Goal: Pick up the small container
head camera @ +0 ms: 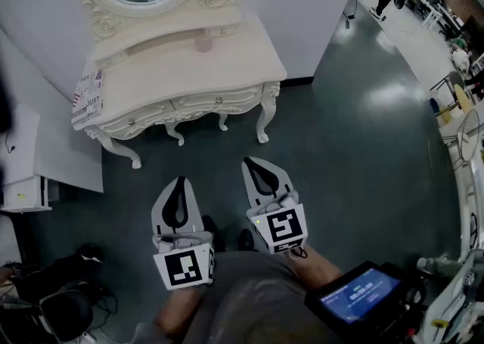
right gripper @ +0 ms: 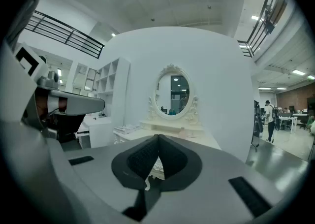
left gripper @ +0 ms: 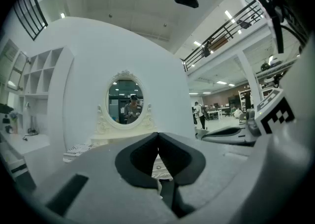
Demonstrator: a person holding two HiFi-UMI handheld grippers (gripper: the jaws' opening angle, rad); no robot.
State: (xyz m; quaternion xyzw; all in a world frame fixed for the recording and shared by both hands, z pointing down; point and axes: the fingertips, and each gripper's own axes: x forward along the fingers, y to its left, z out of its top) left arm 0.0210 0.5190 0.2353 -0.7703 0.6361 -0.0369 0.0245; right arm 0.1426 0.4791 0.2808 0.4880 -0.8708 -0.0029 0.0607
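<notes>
Left gripper [head camera: 179,181] and right gripper [head camera: 253,162] are hovering closed, empty; small container [head camera: 203,43] is looking light, probably rigid; pinch sides.

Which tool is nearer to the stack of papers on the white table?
Left. The left tool is before the table, right of the papers; the right tool is farther right.

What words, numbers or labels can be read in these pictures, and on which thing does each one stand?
"JUST": this seems to be the large print on the printed papers at the left end of the dressing table; the other lines there are too small to read.
Blue screen, lower right: text too blurred to read.
Cubes on the left gripper and right gripper: square marker patterns only, no letters.
</notes>
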